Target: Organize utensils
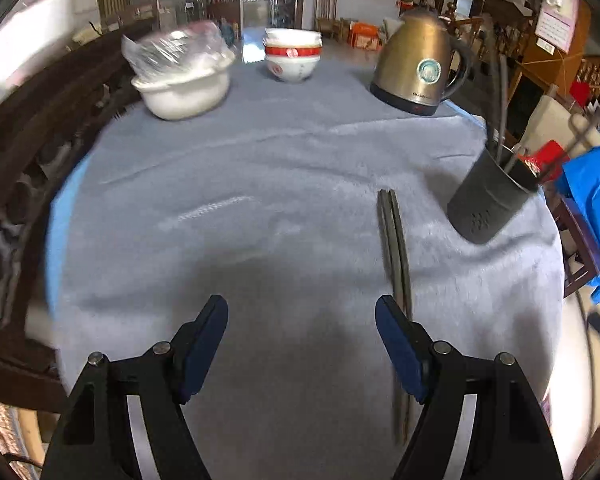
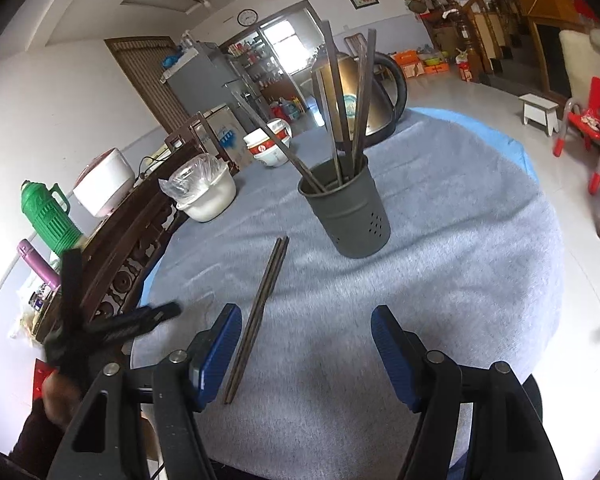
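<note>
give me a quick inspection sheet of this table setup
surface: round table under a grey cloth, creased, blue edge showing
job's things: chopstick pair lying flat on the cloth, apart from the holder; holder upright with several chopsticks standing in it
clutter: kettle, stacked bowls, white pot with a plastic bag in it, all at the far side
grippers: left gripper open, empty, pair beside its right finger; right gripper open, empty, pair just inside its left finger
cables: nothing seen on the table
surroundings: carved wooden furniture, green flask, red chair, white stool
</note>
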A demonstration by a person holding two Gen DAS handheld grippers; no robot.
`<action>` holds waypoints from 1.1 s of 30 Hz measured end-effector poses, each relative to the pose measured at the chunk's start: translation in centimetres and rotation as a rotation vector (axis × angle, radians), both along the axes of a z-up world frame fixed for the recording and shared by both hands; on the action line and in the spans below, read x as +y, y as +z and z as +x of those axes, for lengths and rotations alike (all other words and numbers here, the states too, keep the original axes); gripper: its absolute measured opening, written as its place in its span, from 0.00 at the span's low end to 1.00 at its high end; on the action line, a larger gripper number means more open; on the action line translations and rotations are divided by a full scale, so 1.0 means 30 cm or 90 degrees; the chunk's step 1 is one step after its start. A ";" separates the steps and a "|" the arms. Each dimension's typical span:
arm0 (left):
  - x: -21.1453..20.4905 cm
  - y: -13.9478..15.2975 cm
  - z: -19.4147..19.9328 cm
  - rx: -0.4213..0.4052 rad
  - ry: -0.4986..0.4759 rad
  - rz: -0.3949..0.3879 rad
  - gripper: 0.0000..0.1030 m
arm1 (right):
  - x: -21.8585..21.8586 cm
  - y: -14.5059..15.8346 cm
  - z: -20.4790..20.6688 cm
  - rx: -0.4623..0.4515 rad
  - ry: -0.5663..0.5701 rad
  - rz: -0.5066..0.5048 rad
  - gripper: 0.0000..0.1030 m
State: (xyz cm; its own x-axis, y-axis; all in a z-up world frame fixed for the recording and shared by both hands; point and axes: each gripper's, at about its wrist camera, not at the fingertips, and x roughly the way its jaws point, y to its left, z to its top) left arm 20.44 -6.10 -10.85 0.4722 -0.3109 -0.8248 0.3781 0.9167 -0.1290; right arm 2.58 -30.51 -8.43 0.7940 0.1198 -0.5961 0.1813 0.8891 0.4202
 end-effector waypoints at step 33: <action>-0.261 -0.159 0.210 0.062 -0.056 0.079 0.20 | -0.089 -0.048 -0.038 0.004 -0.025 0.028 0.69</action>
